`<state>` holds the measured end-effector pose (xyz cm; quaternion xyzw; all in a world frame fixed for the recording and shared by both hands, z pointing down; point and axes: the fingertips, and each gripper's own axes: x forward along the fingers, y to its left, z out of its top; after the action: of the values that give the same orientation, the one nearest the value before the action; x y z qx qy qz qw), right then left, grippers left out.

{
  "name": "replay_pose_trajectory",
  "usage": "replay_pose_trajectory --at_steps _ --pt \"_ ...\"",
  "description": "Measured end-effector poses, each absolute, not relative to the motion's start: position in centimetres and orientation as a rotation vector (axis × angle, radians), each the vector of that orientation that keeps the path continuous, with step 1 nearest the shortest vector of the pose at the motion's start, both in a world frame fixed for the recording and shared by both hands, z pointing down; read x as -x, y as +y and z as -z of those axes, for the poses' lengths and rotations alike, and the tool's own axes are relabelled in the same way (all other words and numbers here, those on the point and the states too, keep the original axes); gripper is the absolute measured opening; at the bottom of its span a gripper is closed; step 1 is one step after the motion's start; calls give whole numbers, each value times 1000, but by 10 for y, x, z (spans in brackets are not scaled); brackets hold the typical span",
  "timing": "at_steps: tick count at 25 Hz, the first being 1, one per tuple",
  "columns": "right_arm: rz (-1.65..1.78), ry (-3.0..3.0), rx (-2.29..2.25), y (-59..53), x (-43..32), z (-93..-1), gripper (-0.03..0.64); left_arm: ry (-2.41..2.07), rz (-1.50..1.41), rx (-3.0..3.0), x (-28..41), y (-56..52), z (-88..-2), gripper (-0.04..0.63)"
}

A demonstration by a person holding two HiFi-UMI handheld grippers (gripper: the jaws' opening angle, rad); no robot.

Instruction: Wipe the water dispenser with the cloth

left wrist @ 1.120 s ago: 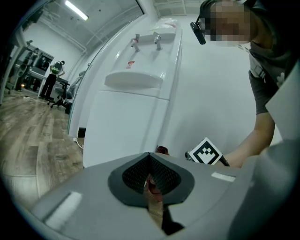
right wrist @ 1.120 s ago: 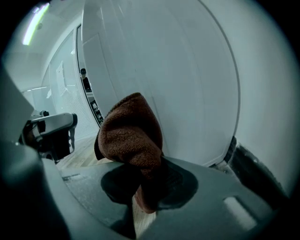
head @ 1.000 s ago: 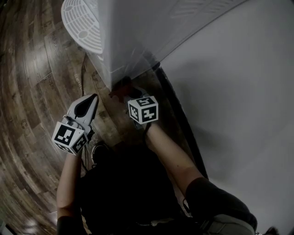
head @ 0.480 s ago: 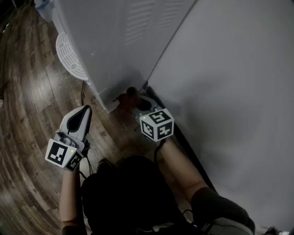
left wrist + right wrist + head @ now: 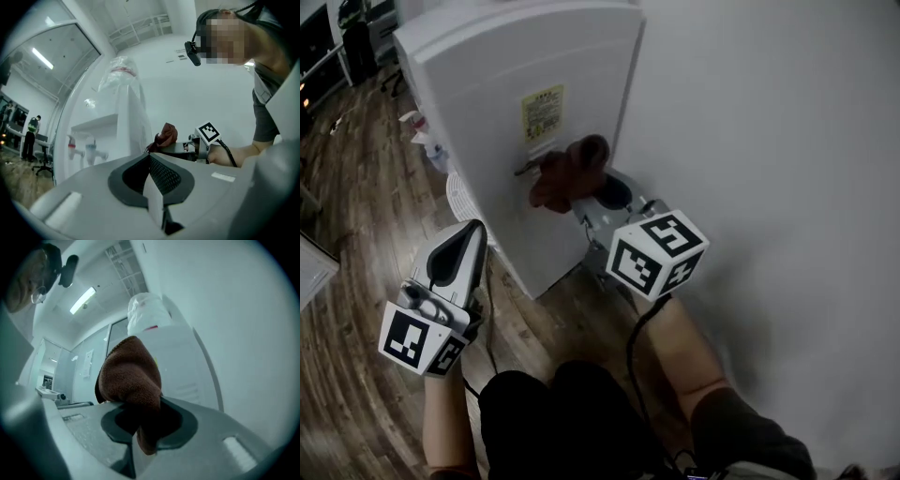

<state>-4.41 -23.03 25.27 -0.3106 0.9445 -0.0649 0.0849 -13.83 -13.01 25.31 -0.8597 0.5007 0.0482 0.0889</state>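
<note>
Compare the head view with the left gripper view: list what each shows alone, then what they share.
Head view only: the yellow label on the water dispenser's side, the wood floor, and the left gripper seen from outside.
Left gripper view only: the dispenser's red and blue taps, the wrapped bottle on top, and the left jaws closed on nothing.
Both: the brown cloth clamped in the right gripper at the dispenser's side.

Wall (image 5: pixel 787 141) close behind water dispenser (image 5: pixel 487 94)
</note>
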Motion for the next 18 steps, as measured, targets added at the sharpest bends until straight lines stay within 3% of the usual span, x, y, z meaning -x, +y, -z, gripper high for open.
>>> replay_pose_trajectory --at_steps 9,18 --pt "11 2749 777 -240 64 -90 57 1356 -151 2443 117 -143 -138 6" --pt "108 2815 852 -252 64 -167 57 1238 -135 2642 79 -137 -206 6"
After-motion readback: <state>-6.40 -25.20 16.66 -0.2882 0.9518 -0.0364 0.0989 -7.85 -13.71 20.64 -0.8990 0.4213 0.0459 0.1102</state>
